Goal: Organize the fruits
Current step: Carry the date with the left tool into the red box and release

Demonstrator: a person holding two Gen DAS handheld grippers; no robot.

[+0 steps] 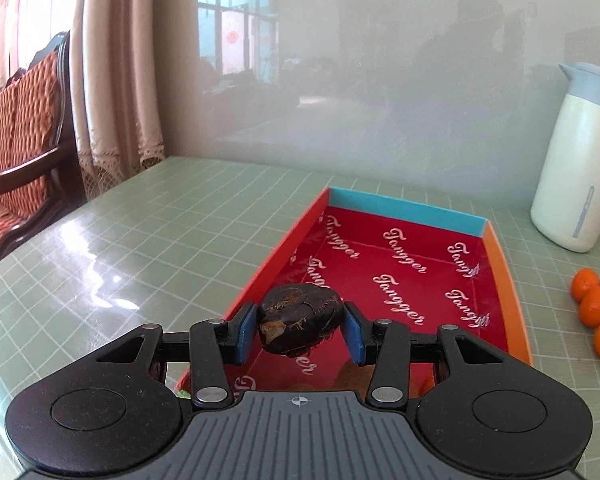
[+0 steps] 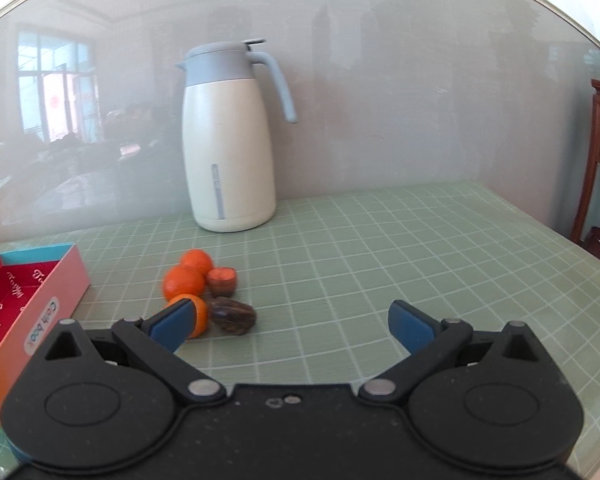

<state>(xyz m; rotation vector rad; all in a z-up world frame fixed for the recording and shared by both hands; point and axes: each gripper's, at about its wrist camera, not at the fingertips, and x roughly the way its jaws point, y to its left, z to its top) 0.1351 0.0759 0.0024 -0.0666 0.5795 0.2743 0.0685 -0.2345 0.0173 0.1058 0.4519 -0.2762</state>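
Observation:
My left gripper (image 1: 300,326) is shut on a dark brown wrinkled fruit (image 1: 298,318), held above the near end of a long tray (image 1: 404,206) with a red printed floor, orange sides and a blue far wall. To the tray's right lie three small oranges (image 1: 594,306). In the right wrist view my right gripper (image 2: 290,326) stands open and empty over the green tablecloth. Ahead and left of it lie the oranges (image 2: 184,282), a brown fruit with an orange cut top (image 2: 221,280) and another dark brown fruit (image 2: 233,315). The left fingertip (image 2: 172,322) overlaps the nearest orange in view.
A cream thermos jug (image 2: 228,144) with a grey-blue lid stands by the wall behind the fruits. The tray's outer corner (image 2: 40,300) is at the left. A wooden chair with a striped cushion (image 1: 16,136) and curtains are beyond the table's left edge.

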